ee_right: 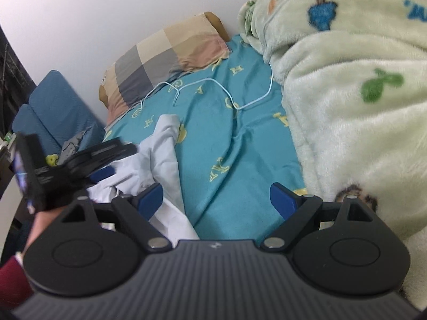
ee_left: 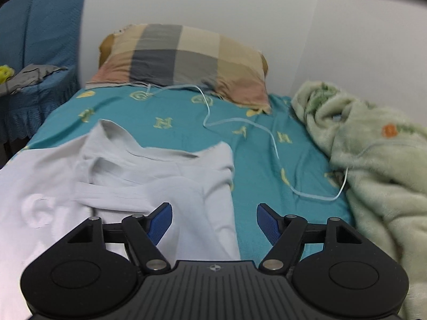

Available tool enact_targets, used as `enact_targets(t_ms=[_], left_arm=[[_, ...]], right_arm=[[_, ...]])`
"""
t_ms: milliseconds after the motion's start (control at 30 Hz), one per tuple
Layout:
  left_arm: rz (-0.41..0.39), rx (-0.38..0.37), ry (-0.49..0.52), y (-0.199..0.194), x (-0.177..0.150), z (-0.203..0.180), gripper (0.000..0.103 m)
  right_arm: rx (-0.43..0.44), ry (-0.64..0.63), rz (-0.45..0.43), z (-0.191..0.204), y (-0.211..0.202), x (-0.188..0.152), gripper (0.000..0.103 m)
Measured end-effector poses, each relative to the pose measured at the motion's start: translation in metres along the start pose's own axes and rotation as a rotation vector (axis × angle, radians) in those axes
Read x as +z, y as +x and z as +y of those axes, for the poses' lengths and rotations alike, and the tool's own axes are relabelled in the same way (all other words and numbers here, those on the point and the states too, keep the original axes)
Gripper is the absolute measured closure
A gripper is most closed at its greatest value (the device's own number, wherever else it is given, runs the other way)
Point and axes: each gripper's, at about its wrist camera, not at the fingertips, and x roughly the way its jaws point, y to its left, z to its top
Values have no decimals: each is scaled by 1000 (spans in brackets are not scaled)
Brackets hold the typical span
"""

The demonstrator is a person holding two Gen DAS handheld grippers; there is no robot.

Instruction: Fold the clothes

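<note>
Lying spread on the near left part of the bed, a pale white garment [ee_left: 149, 176] is seen with a ribbed cuff or collar band folded across its middle and a faint round emblem near its left side. Its right edge runs down over the teal bedsheet [ee_left: 267, 186], which is printed with yellow letters.

Just above the garment's near part, the left gripper [ee_left: 214, 222] is held with its jaws well apart; nothing is gripped between the blue pads [ee_left: 160, 222], and cloth is only seen beneath them. In the right wrist view the same gripper appears blurred at the left edge, held by a hand with a dark red sleeve [ee_right: 10, 280] below it.

The right gripper [ee_right: 216, 200] is held over the garment's edge and the bare sheet, its jaws wide open and empty.

A thin light-blue cable [ee_left: 240, 122] is laid in loops across the sheet beyond the garment. A checked pillow [ee_left: 184, 61] is set against the white wall at the head of the bed. A fluffy pale green blanket [ee_left: 379, 160] is heaped along the right side. A blue-covered chair [ee_left: 40, 53] with grey cloth on its seat is placed to the left of the bed.
</note>
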Motion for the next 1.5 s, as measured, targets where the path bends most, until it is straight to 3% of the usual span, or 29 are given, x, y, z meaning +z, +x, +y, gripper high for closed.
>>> enact_targets(t_ms=[67,100,133,167,367,467,533,633,700,767,867,1000,1233,1400,1500], left_arm=[[10,45,45,17,-5,-7,37],[17,71,66,26,-8,-8,53],[34,83,61,31,-10,-5,87],[48,92,52,36,-12,-2,102],[-100,-58,-193,-15,-8,50,102],[-113,-54,-292,-38,-11,80,102],[-85,5,-390,-43,-19,106,102],[21,112,-442,-30,-39,137,101],[87,134,-467,-19,-52,152,96],[96,123,-488,-22,-59,160,90],[65,104,-475,-49,-58,153,75],[45,60,-360,-103,-61,128,67],[51,-79,-297,-199,-105,53,60],[120,-178,-230,-220,-149,-15,54],[138,-185,-129,-216,-173,-53,54]], right_arm=[[-1,-2,4,1,4,0,15],[-1,-5,6,1,6,-1,15],[-2,-7,8,1,8,-1,15],[-4,-8,13,1,10,-2,15],[0,18,13,-1,10,-3,15],[6,16,16,0,10,-4,15],[11,13,18,1,9,-5,15],[15,13,20,1,9,-5,15],[17,14,23,-1,9,-4,15],[26,10,32,-2,10,-4,15],[45,-7,50,-1,12,-2,15],[86,-12,56,-2,6,4,15],[155,-21,44,-7,-38,10,15],[142,-68,-42,-10,-80,16,15],[116,-84,-78,-13,-87,19,15]])
